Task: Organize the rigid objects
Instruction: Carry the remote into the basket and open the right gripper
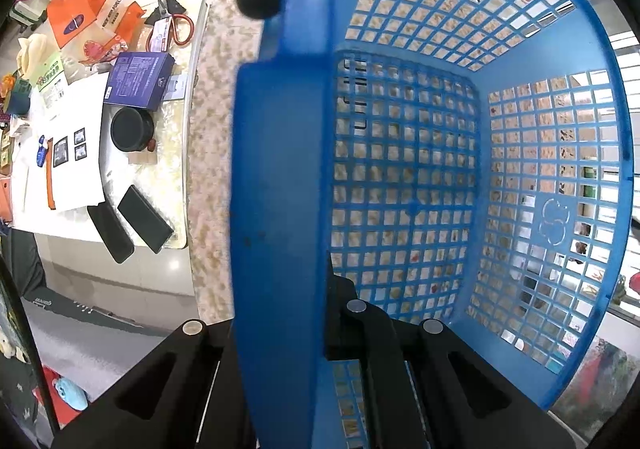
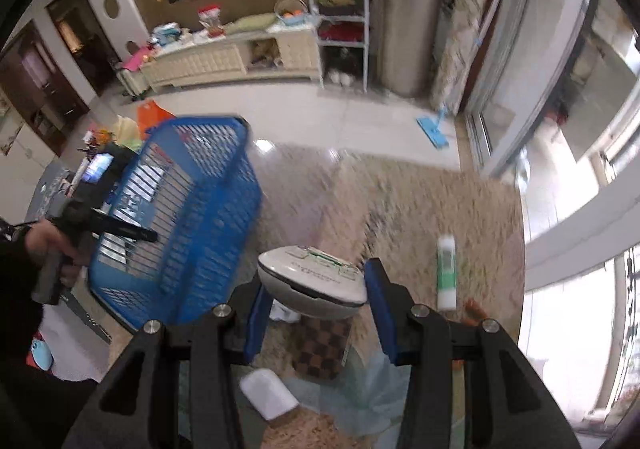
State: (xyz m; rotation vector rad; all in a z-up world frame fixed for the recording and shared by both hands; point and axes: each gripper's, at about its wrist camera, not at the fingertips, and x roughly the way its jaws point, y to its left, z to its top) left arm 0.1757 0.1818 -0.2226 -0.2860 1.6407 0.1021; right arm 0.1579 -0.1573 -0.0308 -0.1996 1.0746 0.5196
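My left gripper (image 1: 280,185) is shut on the rim of a blue lattice basket (image 1: 440,169), which fills the left wrist view, tilted and held above the mottled stone table. The basket looks empty. In the right wrist view the same basket (image 2: 180,229) hangs at the left, held by the left gripper (image 2: 120,229). My right gripper (image 2: 316,289) holds a white oval case with green print (image 2: 312,281) between its blue pads (image 2: 380,313), above the table. A white and green tube (image 2: 446,273) lies on the table to the right.
Below the right gripper are a brown checkered box (image 2: 320,349) and a white container (image 2: 268,393). A lower table at left carries a purple box (image 1: 140,79), a black round jar (image 1: 132,129), red scissors (image 1: 176,25), two black cases (image 1: 128,225), papers and bags.
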